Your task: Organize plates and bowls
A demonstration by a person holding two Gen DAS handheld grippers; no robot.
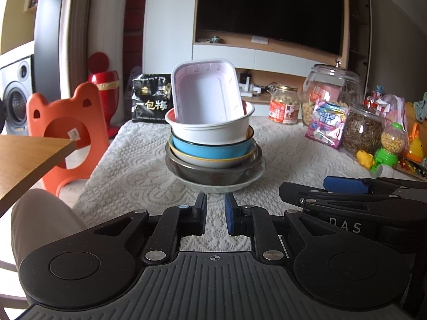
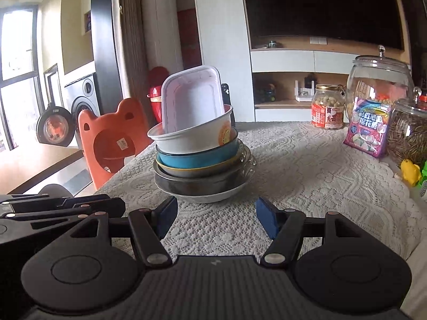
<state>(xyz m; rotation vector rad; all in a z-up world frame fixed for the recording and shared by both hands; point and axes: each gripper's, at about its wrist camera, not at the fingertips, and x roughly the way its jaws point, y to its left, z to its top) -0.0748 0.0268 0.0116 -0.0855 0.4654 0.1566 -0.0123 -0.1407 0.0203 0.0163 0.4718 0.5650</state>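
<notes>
Lace-covered tabletop (image 1: 138, 160): nested stack, white rectangular plastic tray (image 1: 206, 93) tilted on top; left gripper (image 1: 215, 214) nearly closed, empty; right gripper (image 2: 216, 217) open, empty.

You have one pile of dishes on the lace cloth, at 12 o'clock from both your cameras. At the bottom sits a pale plate (image 1: 241, 184). On it rests a dark metal bowl (image 1: 213, 172), then a grey bowl with a yellow rim (image 1: 213, 161), then a blue bowl (image 1: 210, 150). A white bowl (image 1: 210, 130) sits on top. A white box-shaped tray (image 1: 206, 96) stands tilted inside it, leaning toward 1 o'clock, open side facing you.
</notes>
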